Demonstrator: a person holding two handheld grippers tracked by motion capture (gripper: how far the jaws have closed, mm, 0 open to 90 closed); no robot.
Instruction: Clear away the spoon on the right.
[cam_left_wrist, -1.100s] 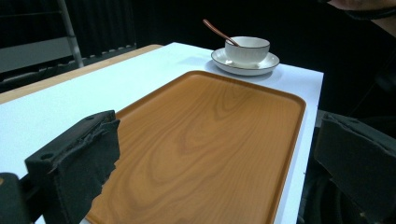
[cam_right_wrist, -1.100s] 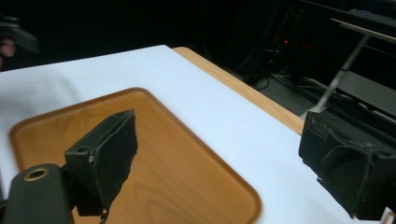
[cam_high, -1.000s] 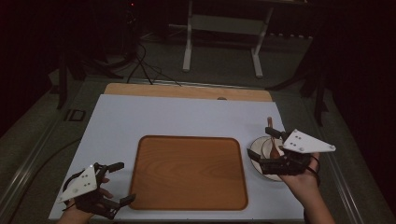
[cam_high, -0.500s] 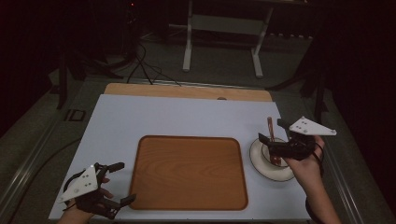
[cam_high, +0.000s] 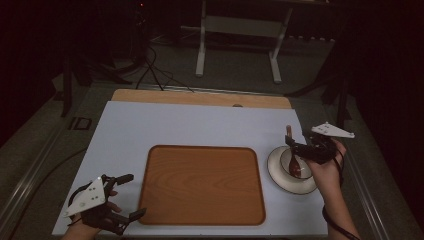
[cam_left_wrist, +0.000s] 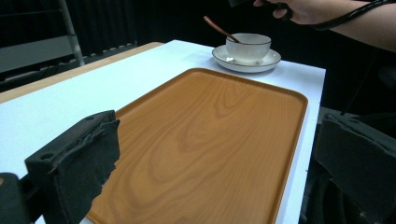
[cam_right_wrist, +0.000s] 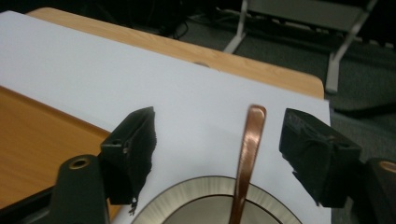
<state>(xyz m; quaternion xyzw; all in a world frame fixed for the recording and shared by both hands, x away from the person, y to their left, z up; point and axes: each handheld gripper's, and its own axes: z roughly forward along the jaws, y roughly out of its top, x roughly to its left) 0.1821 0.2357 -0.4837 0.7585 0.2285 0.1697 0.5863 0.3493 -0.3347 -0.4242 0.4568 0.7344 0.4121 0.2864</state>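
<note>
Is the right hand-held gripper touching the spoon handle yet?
Apart. The right gripper view shows the spoon handle between open jaws of the right hand-held gripper, white table visible either side.

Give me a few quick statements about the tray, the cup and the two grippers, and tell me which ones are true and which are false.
1. The wooden tray has nothing on it. True.
2. The cup stands on the tray. False: it stands on a saucer on the white table top, beside the tray.
3. A spoon rests in the cup with its handle sticking out. True.
4. The right gripper is shut on the spoon. False: its jaws stand open on either side of the handle.
5. The left gripper holds the tray's edge. False: it is open, near the tray's corner.
</note>
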